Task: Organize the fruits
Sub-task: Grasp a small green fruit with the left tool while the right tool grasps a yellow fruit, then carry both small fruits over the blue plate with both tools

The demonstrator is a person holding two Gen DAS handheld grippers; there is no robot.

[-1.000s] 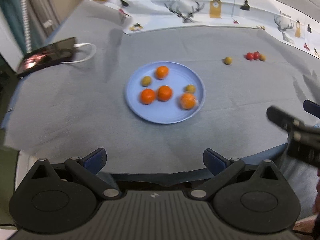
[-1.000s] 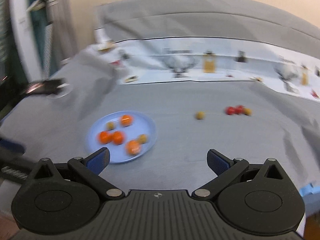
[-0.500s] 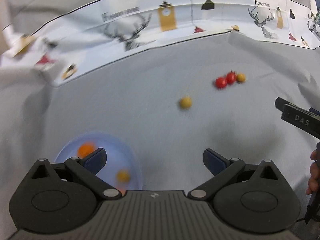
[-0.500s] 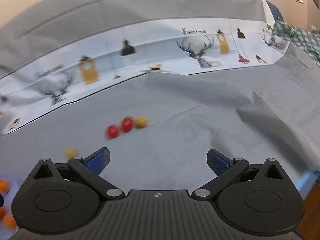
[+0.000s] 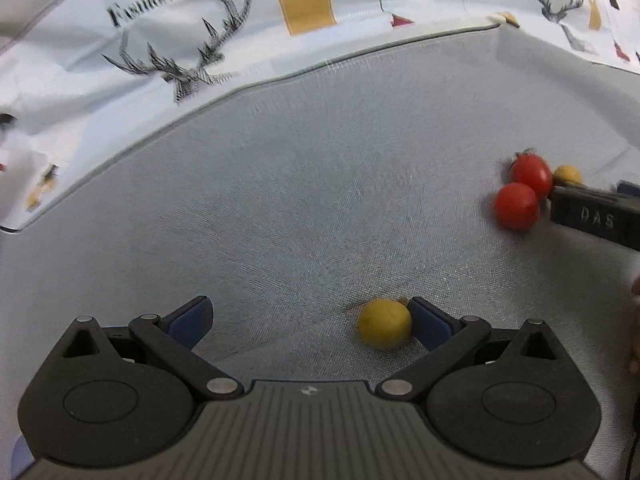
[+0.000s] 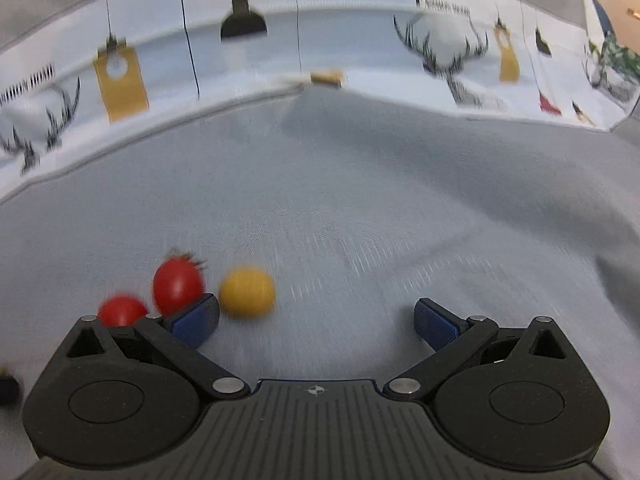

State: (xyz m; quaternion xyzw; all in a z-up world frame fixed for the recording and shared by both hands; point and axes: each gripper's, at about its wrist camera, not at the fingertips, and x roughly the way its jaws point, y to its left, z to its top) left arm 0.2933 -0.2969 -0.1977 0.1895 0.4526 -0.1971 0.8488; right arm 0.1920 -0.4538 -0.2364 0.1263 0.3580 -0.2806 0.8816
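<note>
In the left wrist view a small yellow fruit [image 5: 384,323] lies on the grey cloth just inside the right fingertip of my open left gripper [image 5: 310,320]. Two red cherry tomatoes [image 5: 517,205] and another yellow fruit [image 5: 567,173] lie to the right, beside the black finger of my right gripper [image 5: 592,216]. In the right wrist view my right gripper [image 6: 316,318] is open; that yellow fruit [image 6: 247,291] lies just inside its left fingertip, and the two tomatoes [image 6: 178,283] lie just outside it.
A white printed cloth with deer and lamp drawings [image 5: 192,52] runs along the back of the grey cloth [image 5: 320,200]. The grey cloth has folds at the right in the right wrist view [image 6: 520,184]. The blue plate is out of view.
Both grippers have moved forward and down, away from the blue plate, toward the loose fruit. The left now brackets the single yellow fruit; the right has reached the tomatoes and yellow fruit.
</note>
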